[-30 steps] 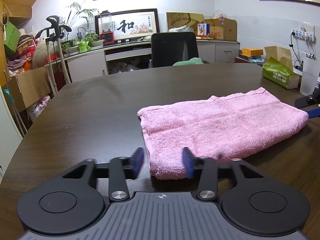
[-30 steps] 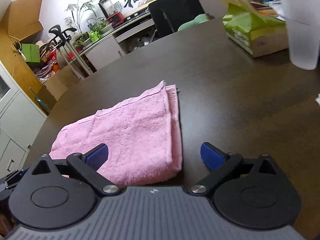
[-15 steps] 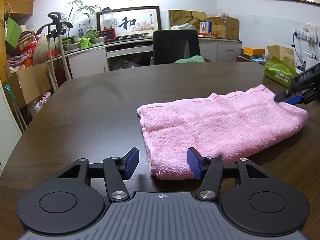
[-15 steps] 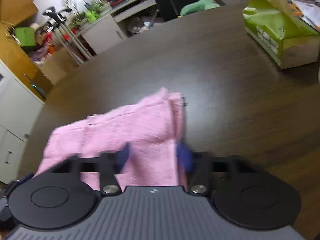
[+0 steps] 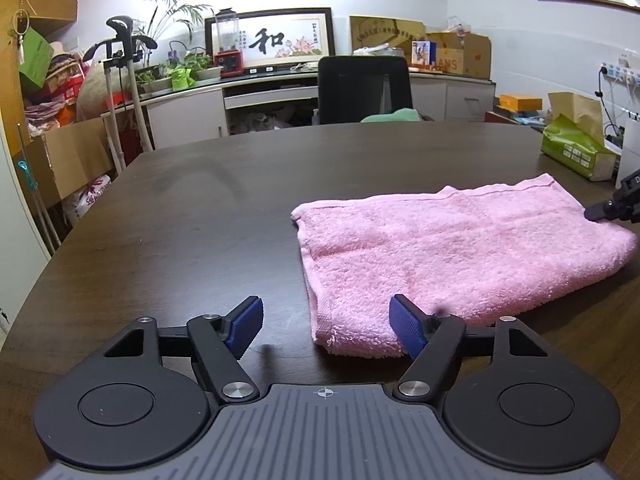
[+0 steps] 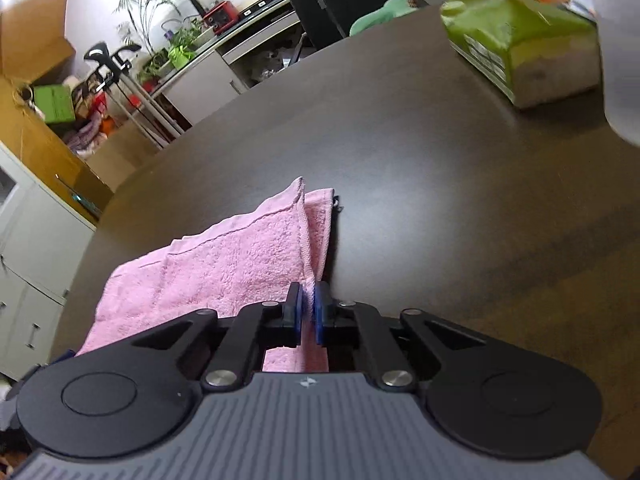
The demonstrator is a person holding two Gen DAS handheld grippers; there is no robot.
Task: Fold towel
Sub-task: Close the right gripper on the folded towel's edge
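Observation:
A folded pink towel lies on the dark brown table. My left gripper straddles the towel's near left corner; its jaws are opening and the blue pads stand clear of the cloth. In the right wrist view my right gripper is shut on the towel's right-hand edge, with the pink layers pinched between the blue pads. That right gripper's tip also shows at the towel's far right end in the left wrist view.
A green tissue pack and a frosted white cup stand on the table to the right of the towel. A black office chair sits at the table's far side. Cabinets, plants and boxes line the walls.
My right gripper closed from wide open onto the towel's right edge and moved in toward it. My left gripper's jaws spread wider around the near corner.

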